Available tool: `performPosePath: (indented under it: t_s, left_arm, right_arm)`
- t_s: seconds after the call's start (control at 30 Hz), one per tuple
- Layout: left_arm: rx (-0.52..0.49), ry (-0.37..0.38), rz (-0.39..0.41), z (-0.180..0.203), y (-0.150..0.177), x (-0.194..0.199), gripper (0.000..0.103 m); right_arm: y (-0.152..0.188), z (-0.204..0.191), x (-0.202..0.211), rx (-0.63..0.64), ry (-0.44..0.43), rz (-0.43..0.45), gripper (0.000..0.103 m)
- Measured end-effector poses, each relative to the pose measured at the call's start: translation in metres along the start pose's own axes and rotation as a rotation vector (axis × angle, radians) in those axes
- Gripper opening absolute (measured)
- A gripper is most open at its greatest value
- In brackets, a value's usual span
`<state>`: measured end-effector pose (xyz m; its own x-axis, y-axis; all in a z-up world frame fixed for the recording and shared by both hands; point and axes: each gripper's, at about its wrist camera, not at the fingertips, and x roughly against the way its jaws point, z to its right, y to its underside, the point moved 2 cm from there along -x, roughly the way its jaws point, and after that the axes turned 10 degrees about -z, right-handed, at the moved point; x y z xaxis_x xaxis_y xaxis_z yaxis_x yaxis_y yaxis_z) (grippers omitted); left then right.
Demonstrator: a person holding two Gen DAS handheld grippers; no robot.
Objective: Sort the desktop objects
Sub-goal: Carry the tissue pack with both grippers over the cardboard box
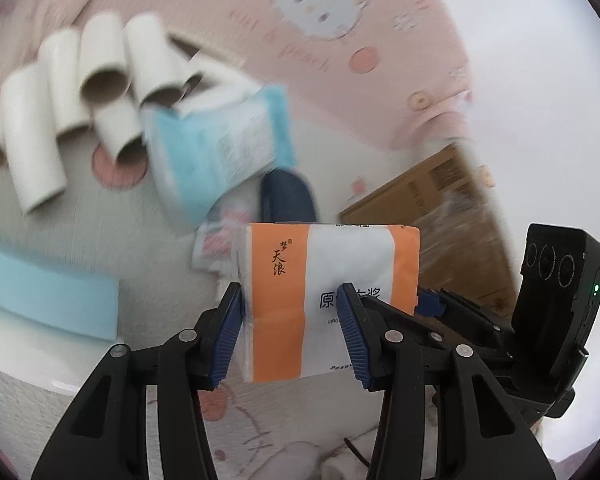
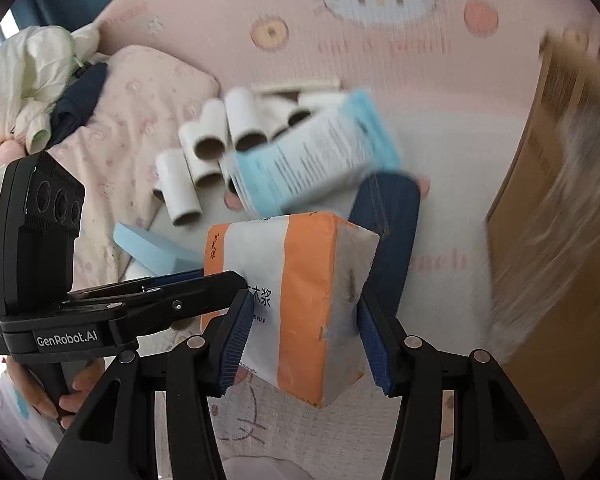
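Note:
An orange-and-white tissue pack [image 1: 324, 300] is held in the air between both grippers. My left gripper [image 1: 292, 316] is shut on its left end, pads pressing into the wrapper. My right gripper [image 2: 304, 324] is shut on its right end; the pack [image 2: 296, 300] also shows in the right wrist view. The right gripper's body [image 1: 556, 320] shows at the right of the left wrist view, the left gripper's body [image 2: 60, 280] at the left of the right wrist view. Behind lies a blue-and-white wipes pack [image 1: 220, 144] [image 2: 312, 156] beside several cardboard tubes [image 1: 72, 108] [image 2: 212, 148].
A cardboard box [image 1: 432, 216] [image 2: 556, 208] stands at the right. A dark blue object [image 1: 286, 200] [image 2: 384, 232] lies behind the pack. A light blue foam block [image 1: 44, 292] [image 2: 152, 248] rests on a white container. The pink cartoon-print bedding [image 2: 380, 60], a pillow and clothes [image 2: 44, 76] lie around.

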<state>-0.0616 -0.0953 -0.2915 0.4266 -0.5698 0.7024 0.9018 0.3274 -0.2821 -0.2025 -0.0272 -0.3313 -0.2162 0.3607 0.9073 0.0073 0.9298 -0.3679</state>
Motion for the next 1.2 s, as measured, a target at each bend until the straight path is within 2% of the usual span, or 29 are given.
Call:
performPosePath:
  t_s: [0.17, 0.37, 0.63, 0.77, 0.97, 1.2]
  left_arm:
    - [-0.086, -0.003, 0.065, 0.038, -0.015, 0.033, 0.051]
    - [-0.198, -0.003, 0.13, 0.083, -0.027, 0.062, 0.051]
    - [-0.272, 0.008, 0.171, 0.124, -0.035, 0.073, 0.051]
    - [-0.326, 0.018, 0.148, 0.146, -0.046, 0.067, 0.051]
    - [-0.451, 0.028, 0.056, 0.189, -0.06, 0.042, 0.051]
    - [-0.531, 0.058, -0.007, 0.225, -0.064, 0.017, 0.051]
  right_arm:
    - [-0.012, -0.014, 0.044, 0.05, 0.048, 0.103, 0.051]
    - [-0.021, -0.017, 0.096, 0.063, 0.056, 0.218, 0.051]
    - [-0.024, -0.01, 0.137, 0.058, 0.059, 0.283, 0.052]
    - [-0.019, 0.001, 0.148, 0.051, 0.047, 0.28, 0.052]
    - [-0.003, 0.032, 0.164, -0.051, 0.091, 0.3, 0.052]
    - [0.012, 0.066, 0.187, -0.154, 0.147, 0.34, 0.052]
